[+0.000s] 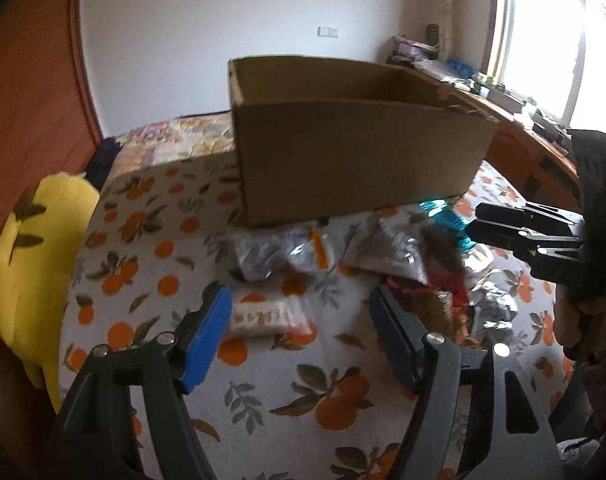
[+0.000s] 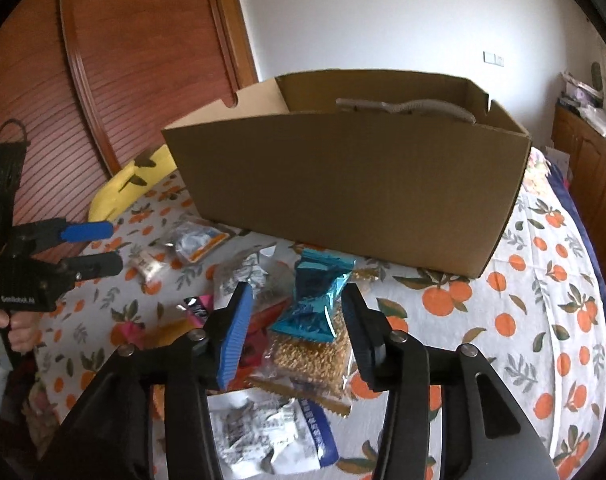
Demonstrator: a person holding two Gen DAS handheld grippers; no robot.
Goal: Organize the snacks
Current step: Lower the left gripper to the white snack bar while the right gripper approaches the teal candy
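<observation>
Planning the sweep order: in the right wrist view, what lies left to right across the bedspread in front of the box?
left gripper → small pale packet → orange-edged clear packet → blue foil packet → bare orange-print bedspread.

One cardboard box [image 2: 351, 184] stands on the bed [image 2: 543, 300]. In front of the box lie loose snack packets: one blue foil packet [image 2: 319, 300], one clear packet of golden crisps [image 2: 315, 360], one white packet with red ends [image 1: 269, 318], several silvery ones too blurred to count. Left of the box, one yellow plush toy [image 1: 31, 264]. Two hand-held grippers: left hand-held gripper [image 1: 299, 336], right hand-held gripper [image 2: 299, 332]
</observation>
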